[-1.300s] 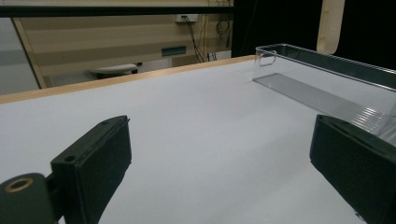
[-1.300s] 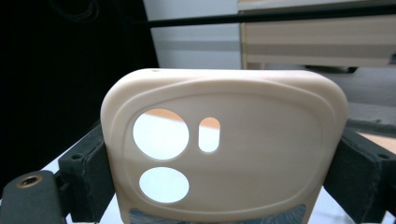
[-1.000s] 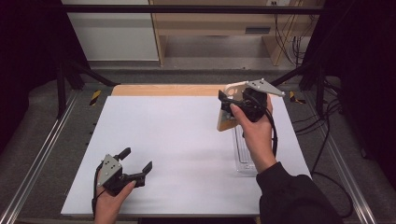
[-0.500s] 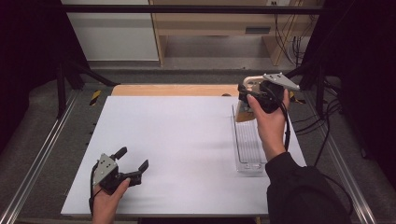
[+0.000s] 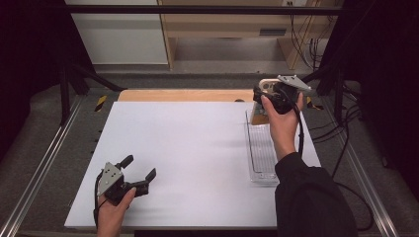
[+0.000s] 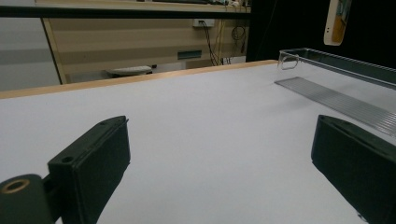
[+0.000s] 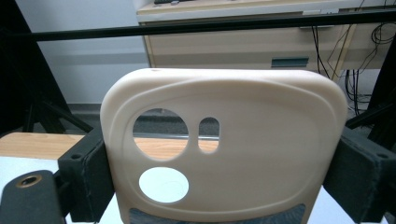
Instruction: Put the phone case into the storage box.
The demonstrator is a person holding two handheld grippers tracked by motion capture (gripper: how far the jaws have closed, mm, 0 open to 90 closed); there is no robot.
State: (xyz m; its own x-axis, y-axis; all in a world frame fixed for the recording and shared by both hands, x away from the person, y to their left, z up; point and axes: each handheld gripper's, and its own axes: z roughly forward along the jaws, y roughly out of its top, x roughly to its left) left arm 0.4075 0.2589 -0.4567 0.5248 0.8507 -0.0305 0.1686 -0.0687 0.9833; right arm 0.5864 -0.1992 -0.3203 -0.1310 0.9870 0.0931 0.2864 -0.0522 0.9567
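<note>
A cream phone case (image 7: 224, 140) with round camera cut-outs is clamped between the jaws of my right gripper (image 7: 224, 182). In the high view the right gripper (image 5: 262, 97) is raised over the far end of a clear plastic tray (image 5: 262, 153), and the case (image 5: 257, 116) hangs beneath it. The left gripper view catches the case (image 6: 337, 21) hanging high above the tray (image 6: 336, 79). My left gripper (image 5: 141, 166) rests low at the near left of the white table (image 5: 197, 148). Its jaws stand wide apart over bare table, as the left gripper (image 6: 219, 168) view confirms.
The long clear tray lies along the table's right side. A wooden strip (image 5: 183, 95) edges the far side of the table. Metal rails (image 5: 44, 163) run along both sides. Cables (image 5: 346, 143) trail at the right, and a shelf unit (image 5: 232, 29) stands behind.
My right gripper carried the phone case to the right and farther away, up over the tray's far end, then held still. My left gripper shifted slightly left, still open.
</note>
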